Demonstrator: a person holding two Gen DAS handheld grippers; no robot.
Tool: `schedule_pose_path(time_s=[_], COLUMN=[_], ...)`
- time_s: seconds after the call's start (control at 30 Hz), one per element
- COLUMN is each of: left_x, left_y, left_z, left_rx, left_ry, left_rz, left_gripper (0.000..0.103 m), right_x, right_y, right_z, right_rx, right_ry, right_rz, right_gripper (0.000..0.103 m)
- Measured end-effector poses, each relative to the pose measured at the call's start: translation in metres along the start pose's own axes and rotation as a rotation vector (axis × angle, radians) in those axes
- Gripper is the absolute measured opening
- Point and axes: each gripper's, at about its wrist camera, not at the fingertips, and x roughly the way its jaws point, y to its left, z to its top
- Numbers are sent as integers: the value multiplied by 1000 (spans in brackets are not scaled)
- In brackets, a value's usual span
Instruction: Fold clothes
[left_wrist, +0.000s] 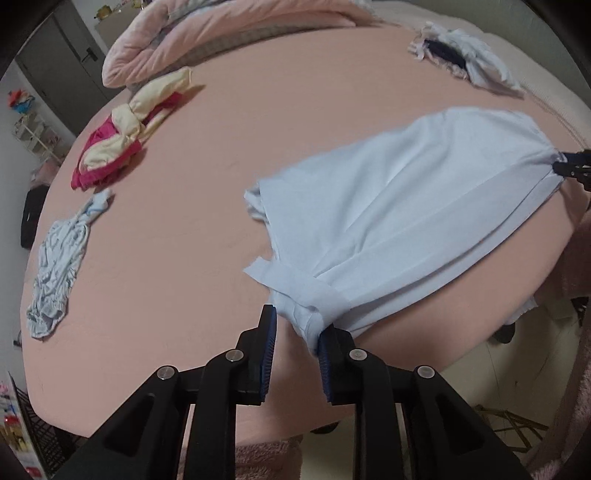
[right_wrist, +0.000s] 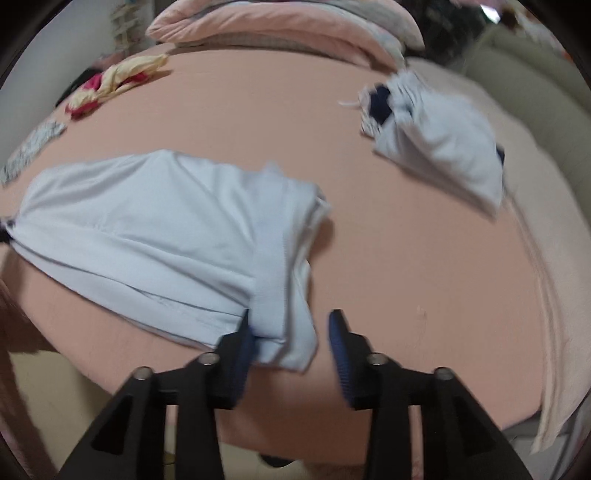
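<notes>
A light blue garment (left_wrist: 399, 206) (right_wrist: 147, 221) lies partly folded on the pink bed sheet (left_wrist: 229, 177) (right_wrist: 406, 240), near the bed's front edge. My left gripper (left_wrist: 299, 317) is shut on one bunched corner of it, and the pleats run in toward the jaws. In the right wrist view that gripper (right_wrist: 4, 230) shows at the far left edge. My right gripper (right_wrist: 290, 317) stands open at the opposite end. The hem corner lies against its left pad (right_wrist: 243, 343), and the right pad (right_wrist: 341, 350) is clear of the cloth. Its tips (left_wrist: 570, 168) also show in the left wrist view.
A pink and yellow garment (left_wrist: 122, 144) (right_wrist: 110, 83) and a crumpled patterned one (left_wrist: 59, 266) (right_wrist: 26, 151) lie at the left. A pale blue and navy pile (left_wrist: 465, 62) (right_wrist: 436, 136) sits at the back right. A rolled pink duvet (left_wrist: 221, 29) (right_wrist: 277, 26) lines the far side.
</notes>
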Motion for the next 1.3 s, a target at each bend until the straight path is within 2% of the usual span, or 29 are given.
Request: schedule_pose_path(time_s=[0.13,0.33,0.43,0.5,0.6,0.7,0.8,0.87,0.97,1.03,1.1,1.17,1.23,1.3], left_x=[-27,-53,-59,-51,-34,-6,21,33,28,23,12,3,0,5], left_y=[10,16,24,31,28,10,-10,-11,0,10,18,27,30,27], left_z=[6,6,8,20,40,57,57,50,39,36,35,38,43,48], left_rx=[-43,-63,-134,-177,-223,-228,-189,-170,-153,-151,-168,-222,-261,-276], left_ry=[-53,-111,-143,-145,-130,-75,35,86,102,126,83,29,-9,-23], left_rz=[-93,-273,-342,-321,-268,-262,-214,-197,-221,-181,-194,-239,-233,-233], left_gripper=[26,28,28,28,28,28,28,27,28,28,28,28,28,28], right_x=[-29,-58,-68,-68,-49,-13,9,13,19,18,13,3,-5,-1], right_y=[-24,-38,-35,-28,-13,6,21,29,36,32,26,21,16,14], right_z=[0,4,14,26,49,61,62,59,51,47,49,54,60,66], right_rx=[117,219,221,216,212,197,156,102,6,-8,18,51,84,112], right_ry=[-88,-174,-224,-250,-233,-130,-32,3,40,32,4,-67,-132,-138], right_rz=[188,465,540,504,393,306,287,217,99,90,106,129,150,137], right_gripper=[44,46,46,47,47,46,46,47,47,47,47,47,47,47])
